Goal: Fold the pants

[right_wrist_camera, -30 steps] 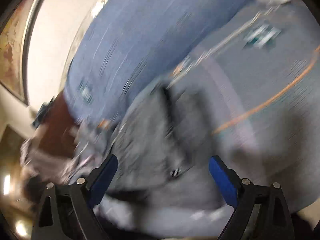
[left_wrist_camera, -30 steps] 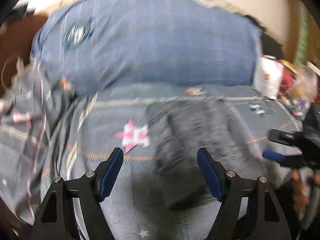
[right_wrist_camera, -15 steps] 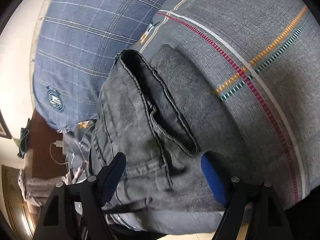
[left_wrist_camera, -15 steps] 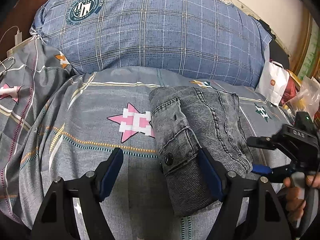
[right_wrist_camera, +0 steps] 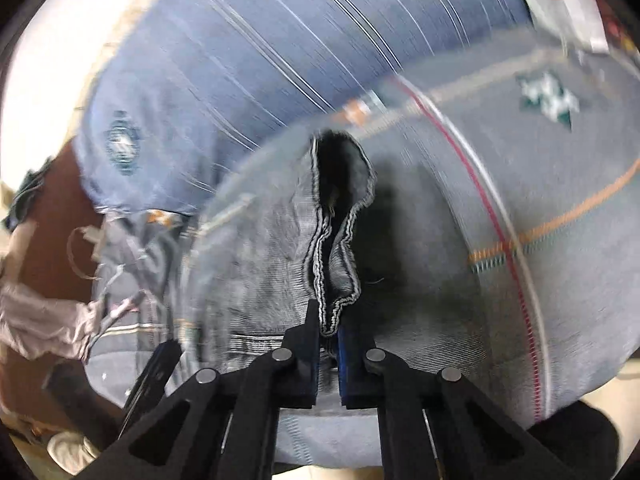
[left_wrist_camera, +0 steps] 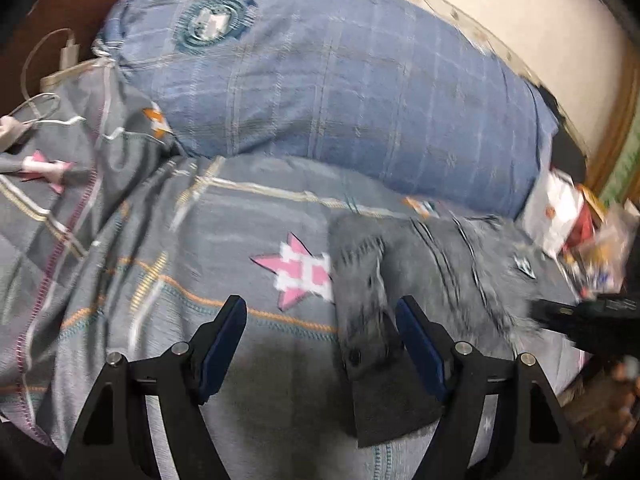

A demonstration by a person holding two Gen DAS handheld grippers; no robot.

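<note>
The right gripper [right_wrist_camera: 328, 354] has just closed its jaws and now pinches a stitched hem of the pants [right_wrist_camera: 276, 264], the fabric standing up in a ridge from between the pads. The left gripper [left_wrist_camera: 320, 344] stands wide open with nothing in it; its right finger [left_wrist_camera: 420, 344] lies at the near left part of the pants [left_wrist_camera: 420, 280], though blur hides whether it touches.

The pants are grey denim, already folded into a compact bundle on the bed [left_wrist_camera: 200, 340], right of centre and near the person. Denim like this should be fairly heavy and stiff for cloth, not slippery, and not fragile; it will hold a crease but sag where unsupported. The thick seamed edges and waistband look like the best places to grip, since a single thin layer could slide out and let the fold open.

The bed wears a soft grey cover with a pink star [left_wrist_camera: 298, 270] left of the pants, so the surface will give under pressure. A big blue plaid pillow [left_wrist_camera: 340, 92] lies at the far side, a white bag [left_wrist_camera: 554, 210] and clutter to the far right, a charger cable [left_wrist_camera: 48, 80] at far left.
</note>
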